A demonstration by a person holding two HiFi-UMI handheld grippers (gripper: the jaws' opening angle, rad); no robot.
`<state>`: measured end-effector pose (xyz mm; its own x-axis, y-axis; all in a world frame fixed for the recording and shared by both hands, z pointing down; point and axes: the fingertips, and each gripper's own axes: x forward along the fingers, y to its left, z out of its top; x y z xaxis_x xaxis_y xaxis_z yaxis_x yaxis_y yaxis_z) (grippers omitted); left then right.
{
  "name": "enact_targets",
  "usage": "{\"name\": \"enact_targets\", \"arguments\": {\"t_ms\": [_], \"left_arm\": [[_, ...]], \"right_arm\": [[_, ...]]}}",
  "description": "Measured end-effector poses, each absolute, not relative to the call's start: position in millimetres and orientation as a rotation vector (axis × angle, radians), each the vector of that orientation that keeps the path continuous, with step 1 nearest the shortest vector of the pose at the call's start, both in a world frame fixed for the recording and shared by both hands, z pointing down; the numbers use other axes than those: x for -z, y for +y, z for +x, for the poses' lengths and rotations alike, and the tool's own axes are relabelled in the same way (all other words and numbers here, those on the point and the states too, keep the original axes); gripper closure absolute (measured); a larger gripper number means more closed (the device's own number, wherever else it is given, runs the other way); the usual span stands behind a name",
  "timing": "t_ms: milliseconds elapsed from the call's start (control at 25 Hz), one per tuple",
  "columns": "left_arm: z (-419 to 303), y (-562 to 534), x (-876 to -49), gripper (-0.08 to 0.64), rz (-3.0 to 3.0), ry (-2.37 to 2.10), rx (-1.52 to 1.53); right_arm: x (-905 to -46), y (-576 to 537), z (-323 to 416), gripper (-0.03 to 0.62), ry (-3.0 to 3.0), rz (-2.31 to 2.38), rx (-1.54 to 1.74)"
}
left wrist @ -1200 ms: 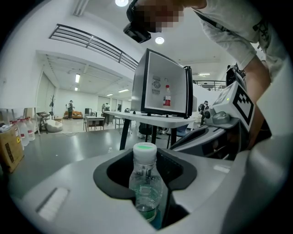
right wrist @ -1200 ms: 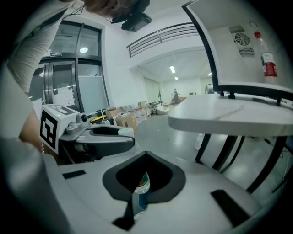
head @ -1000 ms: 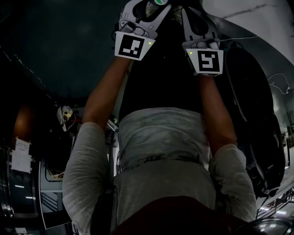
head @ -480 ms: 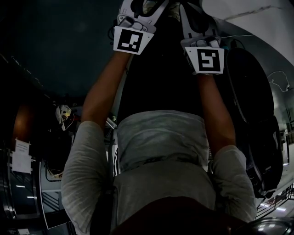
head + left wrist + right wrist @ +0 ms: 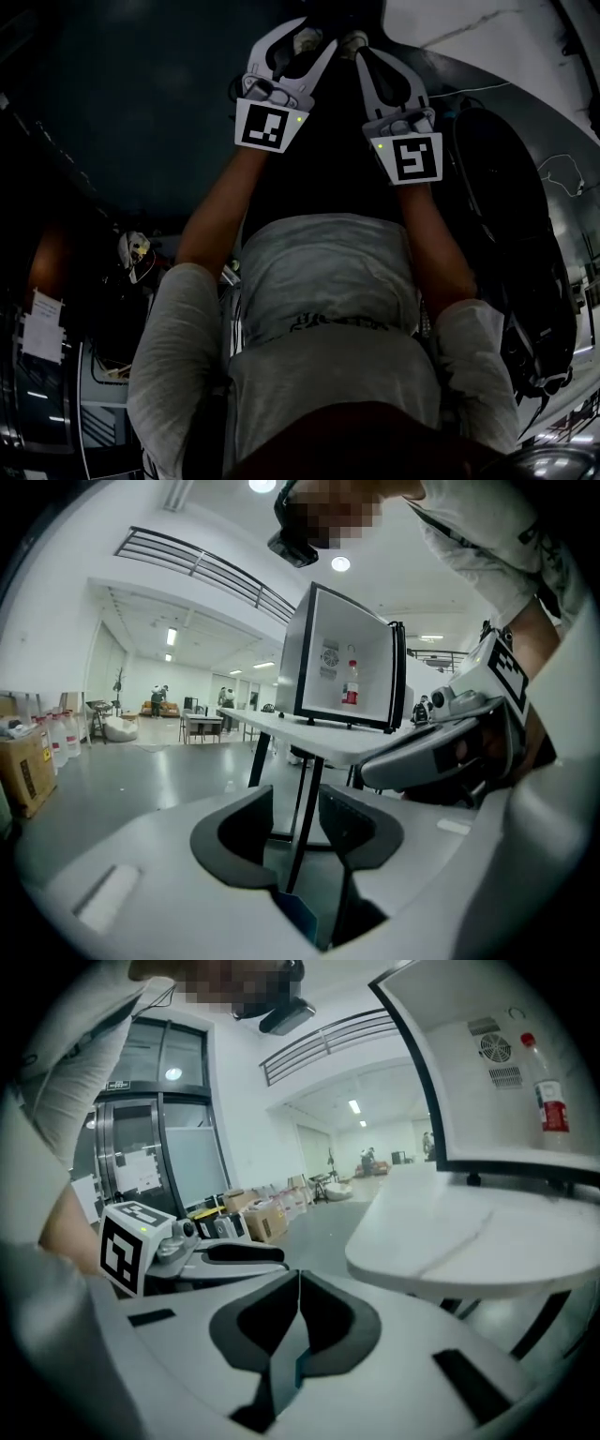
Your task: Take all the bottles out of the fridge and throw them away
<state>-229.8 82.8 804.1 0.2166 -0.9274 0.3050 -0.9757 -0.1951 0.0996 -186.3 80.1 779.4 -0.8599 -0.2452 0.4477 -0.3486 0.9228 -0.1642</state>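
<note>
One bottle [image 5: 351, 682] — gripper views only

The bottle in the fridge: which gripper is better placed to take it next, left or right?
Probably left. The left gripper is open and empty, and the bottle in the fridge is nearly straight ahead of it. The right gripper is shut, and the bottle lies off to its side.

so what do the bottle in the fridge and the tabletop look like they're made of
Bottle: likely clear plastic; pale, see-through-looking body, red cap and label. Tabletop: white, smooth, slightly glossy with a faint vein line; maybe laminate or faux marble, can't tell which.
</note>
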Motion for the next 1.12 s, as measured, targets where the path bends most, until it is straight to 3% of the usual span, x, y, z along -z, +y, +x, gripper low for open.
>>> {"name": "enact_targets", "arguments": {"t_ms": [440,1120], "left_arm": [[-238.9,58.9,-655.3,0.402,2.191,-1.834,-0.146],[-253.3,21.1,-491.3,0.407,2.266,-1.87,-0.059]], "right_arm": [[-647.1,36.0,-198.7,0.583,-2.739,0.426,-0.243],[-501.5,-12.5,-209.6,0.583,-2.815,0.498,-0.261]]}}
